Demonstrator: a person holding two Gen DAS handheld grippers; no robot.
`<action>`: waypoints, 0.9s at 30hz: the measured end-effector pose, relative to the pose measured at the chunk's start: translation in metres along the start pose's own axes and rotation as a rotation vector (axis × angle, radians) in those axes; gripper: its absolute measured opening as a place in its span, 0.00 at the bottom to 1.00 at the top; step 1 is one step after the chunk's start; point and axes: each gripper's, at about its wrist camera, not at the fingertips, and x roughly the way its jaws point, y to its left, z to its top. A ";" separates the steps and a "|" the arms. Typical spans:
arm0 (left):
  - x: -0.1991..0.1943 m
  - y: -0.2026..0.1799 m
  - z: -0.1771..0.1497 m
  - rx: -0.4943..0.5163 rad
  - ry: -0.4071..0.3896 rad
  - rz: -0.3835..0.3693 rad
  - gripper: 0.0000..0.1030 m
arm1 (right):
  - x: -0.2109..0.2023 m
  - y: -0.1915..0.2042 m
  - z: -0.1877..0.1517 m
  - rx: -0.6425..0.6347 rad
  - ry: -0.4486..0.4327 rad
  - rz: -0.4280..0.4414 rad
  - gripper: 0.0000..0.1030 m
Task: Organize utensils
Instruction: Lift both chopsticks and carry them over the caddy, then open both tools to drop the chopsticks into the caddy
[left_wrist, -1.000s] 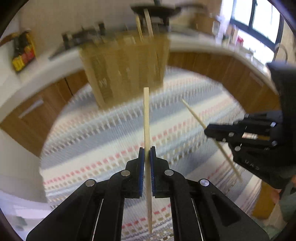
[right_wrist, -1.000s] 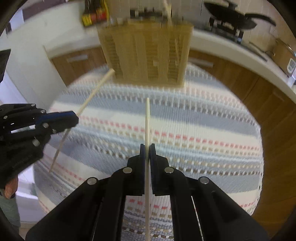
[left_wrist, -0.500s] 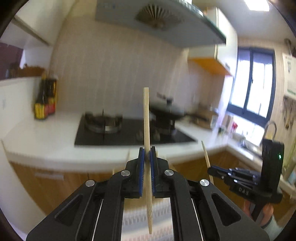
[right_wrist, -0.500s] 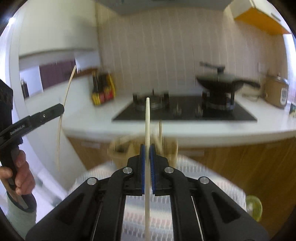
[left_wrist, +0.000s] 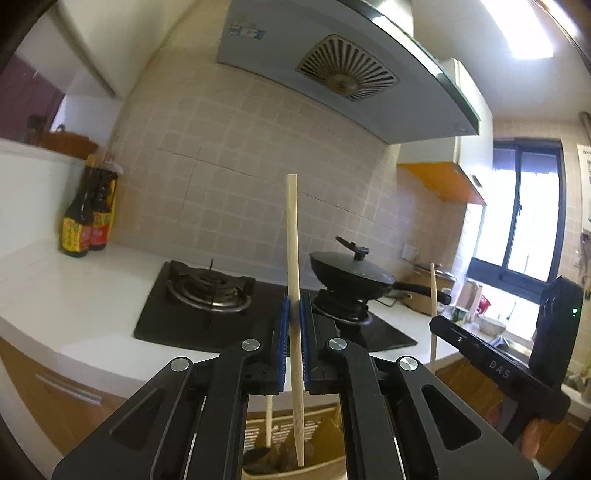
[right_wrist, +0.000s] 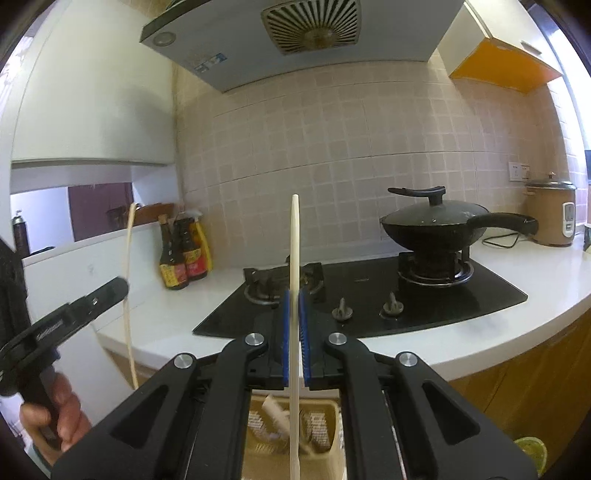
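Left wrist view: the left gripper (left_wrist: 293, 325) was clamped on a chopstick (left_wrist: 293, 258), blue pads pressed against both its sides. The stick stood nearly upright, its lower tip hanging over the holder (left_wrist: 291, 446) seen between the gripper's arms. Another stick (left_wrist: 268, 421) already stood in that holder. To the right, the right gripper (left_wrist: 436, 325) gripped a second chopstick (left_wrist: 433, 291), also upright, well apart from the first. Behind them lay a white counter (left_wrist: 74, 295) with a hob (left_wrist: 207, 314), a lidded wok (left_wrist: 351, 273) and sauce bottles (left_wrist: 86, 218).

Right wrist view: the right gripper (right_wrist: 293, 321) was closed on its pale chopstick (right_wrist: 294, 258), which ran straight down into the view of the holder (right_wrist: 321, 428) below. At the left edge, the left gripper (right_wrist: 122, 286), held in a hand (right_wrist: 55, 417), pinched its stick (right_wrist: 129, 258) upright. The wok (right_wrist: 432, 225) sat on the right burner, a rice cooker (right_wrist: 552, 212) beyond it, bottles (right_wrist: 183, 254) left of the hob.
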 end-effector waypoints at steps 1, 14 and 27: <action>0.004 0.002 -0.002 0.005 -0.004 0.014 0.04 | 0.008 -0.002 -0.003 0.001 -0.005 -0.006 0.03; 0.048 0.028 -0.047 0.043 -0.006 0.097 0.04 | 0.051 -0.022 -0.031 0.038 -0.040 -0.089 0.03; 0.035 0.045 -0.064 0.039 0.026 0.078 0.17 | 0.024 -0.020 -0.054 0.034 0.016 -0.042 0.18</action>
